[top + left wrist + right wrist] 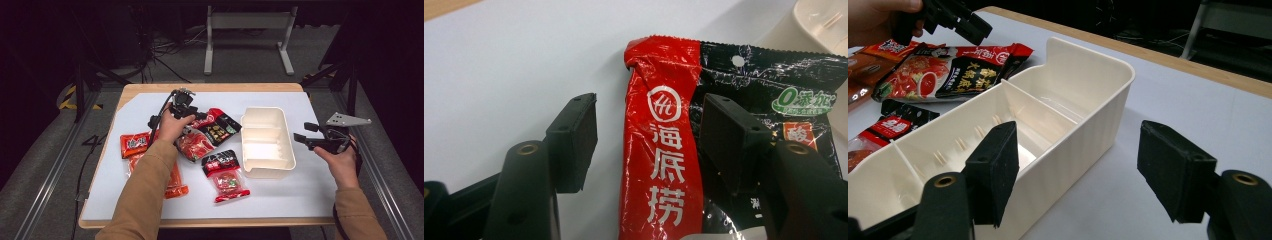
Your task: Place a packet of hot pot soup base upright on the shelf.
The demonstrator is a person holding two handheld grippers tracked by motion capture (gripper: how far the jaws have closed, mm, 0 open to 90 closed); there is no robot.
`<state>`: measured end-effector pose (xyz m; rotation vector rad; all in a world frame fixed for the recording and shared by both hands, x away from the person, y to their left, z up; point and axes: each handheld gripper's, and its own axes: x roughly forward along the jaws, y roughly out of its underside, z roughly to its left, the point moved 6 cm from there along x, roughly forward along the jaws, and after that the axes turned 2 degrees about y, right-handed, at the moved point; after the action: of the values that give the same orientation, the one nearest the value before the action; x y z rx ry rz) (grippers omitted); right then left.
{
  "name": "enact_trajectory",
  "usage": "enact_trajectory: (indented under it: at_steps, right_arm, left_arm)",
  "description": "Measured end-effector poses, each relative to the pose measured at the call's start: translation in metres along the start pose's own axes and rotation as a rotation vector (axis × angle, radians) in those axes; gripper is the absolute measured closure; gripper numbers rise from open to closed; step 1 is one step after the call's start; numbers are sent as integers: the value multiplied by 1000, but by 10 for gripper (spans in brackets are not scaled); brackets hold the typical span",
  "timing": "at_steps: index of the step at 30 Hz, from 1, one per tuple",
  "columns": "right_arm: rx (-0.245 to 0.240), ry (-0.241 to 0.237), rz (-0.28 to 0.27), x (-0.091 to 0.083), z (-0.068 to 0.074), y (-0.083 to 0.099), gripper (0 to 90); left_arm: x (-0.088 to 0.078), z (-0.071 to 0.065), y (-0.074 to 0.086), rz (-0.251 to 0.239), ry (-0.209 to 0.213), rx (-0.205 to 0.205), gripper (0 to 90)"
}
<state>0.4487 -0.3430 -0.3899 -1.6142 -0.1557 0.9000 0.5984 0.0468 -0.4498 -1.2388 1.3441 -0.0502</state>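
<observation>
The person wears tan long sleeves (145, 190) that reach the wrists. Each hand-held gripper is black, with two square-padded jaws and brass-coloured screw holes; a black cable trails from the left gripper (186, 112), and a grey three-cornered plate tops the right gripper (303, 138).

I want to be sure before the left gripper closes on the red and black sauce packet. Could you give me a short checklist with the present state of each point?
1. Left gripper jaws apart: ok, a gap stands between the pads.
2. Red and black sauce packet between the jaws: ok, its red stripe lies in the gap.
3. Pads pressing on the packet: not ok, no squeeze visible yet.
4. Packet free of its neighbours: cannot tell; in the high view it lies against another red packet.
5. White divided box open to receive: ok, the compartments in view look empty.
6. Right gripper out of the way: ok, open beside the box, holding nothing.
</observation>
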Motion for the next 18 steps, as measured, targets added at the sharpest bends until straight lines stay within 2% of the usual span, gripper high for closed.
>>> enact_trajectory:
  at_steps: [5,7,12,15,18]
  right_arm:
    - [0,-1,3,1,0,1,332]
    - [2,0,2,1,0,1,330]
    - [1,0,7,1,0,1,327]
    - [1,0,9,2,1,2,325]
    - [5,2,10,2,1,2,325]
  left_arm:
    - [3,1,3,21,18,-20,438]
    - [5,1,6,45,36,-43,468]
    - [10,4,12,88,40,-65,482]
    - [12,2,13,94,47,-69,475]
    - [15,-1,14,116,50,-56,484]
